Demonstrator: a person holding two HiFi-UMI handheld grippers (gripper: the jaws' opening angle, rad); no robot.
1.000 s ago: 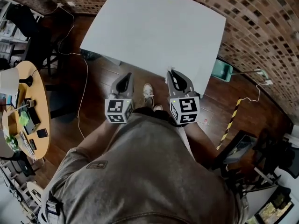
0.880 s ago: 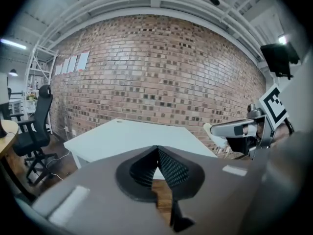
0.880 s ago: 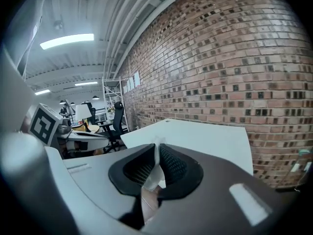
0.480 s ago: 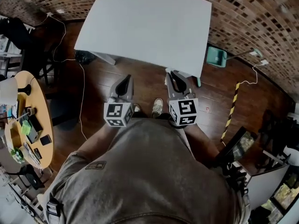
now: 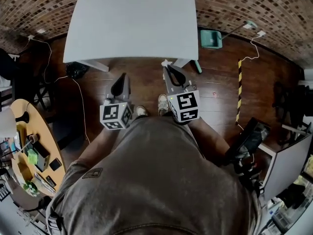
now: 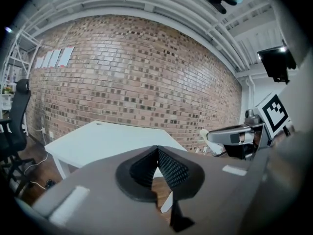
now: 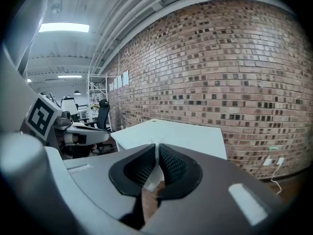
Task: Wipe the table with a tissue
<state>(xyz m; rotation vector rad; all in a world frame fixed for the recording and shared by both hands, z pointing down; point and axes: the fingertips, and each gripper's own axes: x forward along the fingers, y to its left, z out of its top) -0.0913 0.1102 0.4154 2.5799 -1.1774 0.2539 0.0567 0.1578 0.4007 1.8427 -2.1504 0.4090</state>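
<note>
Over the wooden floor (image 5: 146,84), just short of the near edge of the white table (image 5: 132,18), the person stands with both grippers held out in front, neither one above the tabletop yet. The right gripper (image 5: 167,67) is clamped on the tissue (image 5: 165,62) and has just nipped a touch tighter. Only a small white scrap shows, poking out at the jaw tips, and the right gripper view shows a thin pale sliver squeezed between the ribbed pads. The left gripper (image 5: 121,78) has its pads pressed together with nothing in them; through the gap below them I see only floor and part of the table.

That tissue looks about as light and limp as things come — no stiffness, easy to crumple, easy to tear. I reckon it will fold back on itself as soon as it drags across the top, and a pull against a thin corner could rip it or slide it out of the pads. A grip on a bunched part seems safer, with enough paper left beyond the tips to form a soft wad that meets the surface before the hard jaws do. The tabletop looks smooth and bare, so gentle pressure and slow strokes should do — pressing hard would likely shred the paper.
</note>
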